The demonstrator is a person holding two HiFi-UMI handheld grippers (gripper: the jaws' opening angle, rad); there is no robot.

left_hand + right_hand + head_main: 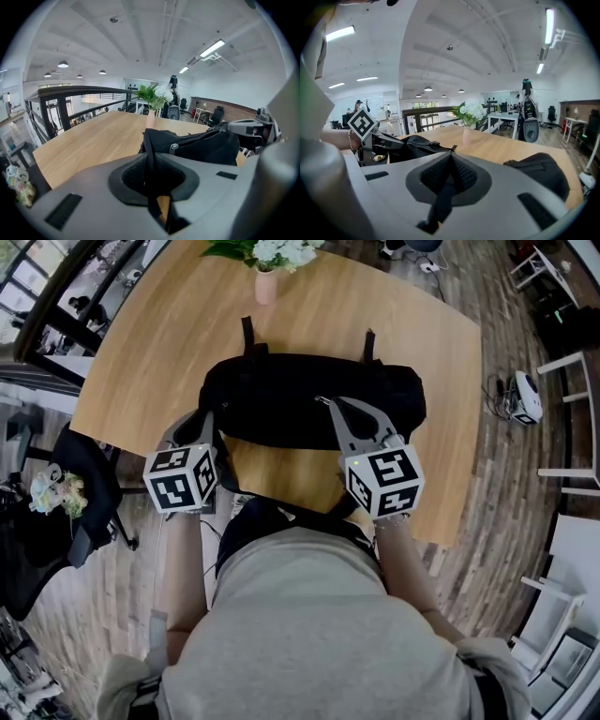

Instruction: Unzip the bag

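Note:
A black duffel bag (281,399) lies lengthwise across the wooden table (422,352). My left gripper (204,423) is at the bag's left end, its jaws closed on a black strap (151,140) that runs from the bag (206,147) down between the pads. A small metal fitting (174,148) shows on the bag just beyond. My right gripper (325,403) rests on the bag's top near the middle, shut on a thin black tab (440,197) that hangs between its pads. The bag (417,145) stretches away to both sides in the right gripper view.
A pink vase of white flowers (266,282) stands at the table's far edge behind the bag. The table's near edge is close to the person's body. A black office chair (56,512) stands at the left, and white stools (572,409) at the right.

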